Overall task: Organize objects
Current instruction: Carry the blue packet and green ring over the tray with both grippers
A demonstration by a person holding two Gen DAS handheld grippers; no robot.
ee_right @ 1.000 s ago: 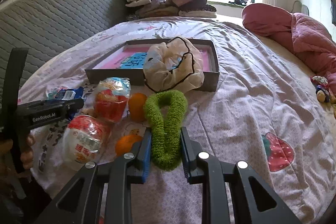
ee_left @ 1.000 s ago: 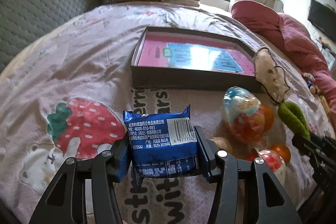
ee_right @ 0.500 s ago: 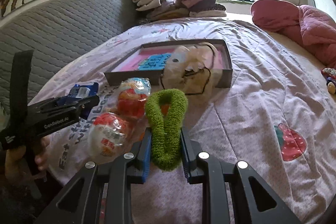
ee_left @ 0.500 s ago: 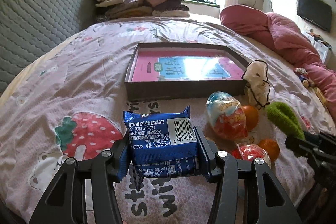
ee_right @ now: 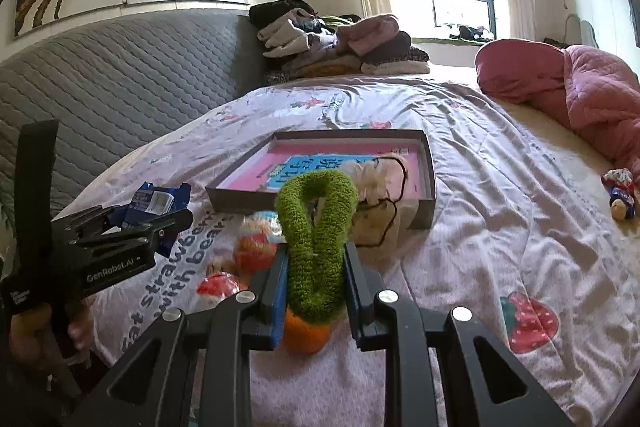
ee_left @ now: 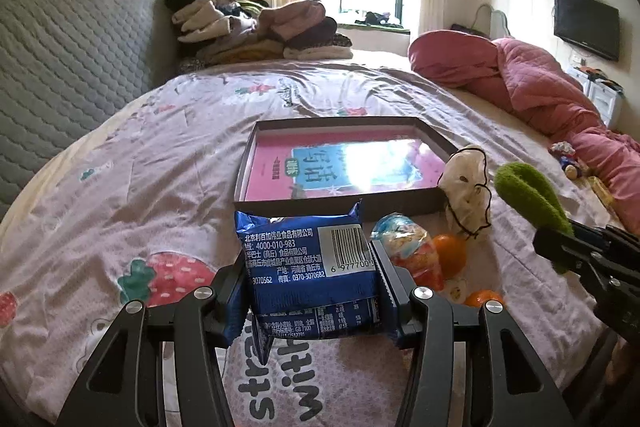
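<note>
My left gripper [ee_left: 310,267] is shut on a blue snack packet [ee_left: 308,263] and holds it above the bed, short of the shallow grey box [ee_left: 340,201]. It also shows in the right wrist view [ee_right: 160,205]. My right gripper [ee_right: 316,267] is shut on a green fuzzy scrunchie [ee_right: 316,227], lifted off the bedspread; the scrunchie also shows in the left wrist view [ee_left: 532,193]. The box [ee_right: 426,195] holds a pink and blue book [ee_left: 344,167]. A cream scrunchie [ee_left: 466,187] lies against the box's near right corner.
Wrapped toy eggs [ee_left: 412,251] and small oranges [ee_left: 450,253] lie on the bedspread below the box. A pink quilt [ee_left: 540,83] is at the right, folded clothes [ee_left: 260,27] at the back, a grey headboard [ee_right: 100,75] at the left. A small toy [ee_right: 620,193] lies far right.
Both grippers have risen with their loads. The green scrunchie has come up off the bedspread, and the box now lies lower and farther in both views.
</note>
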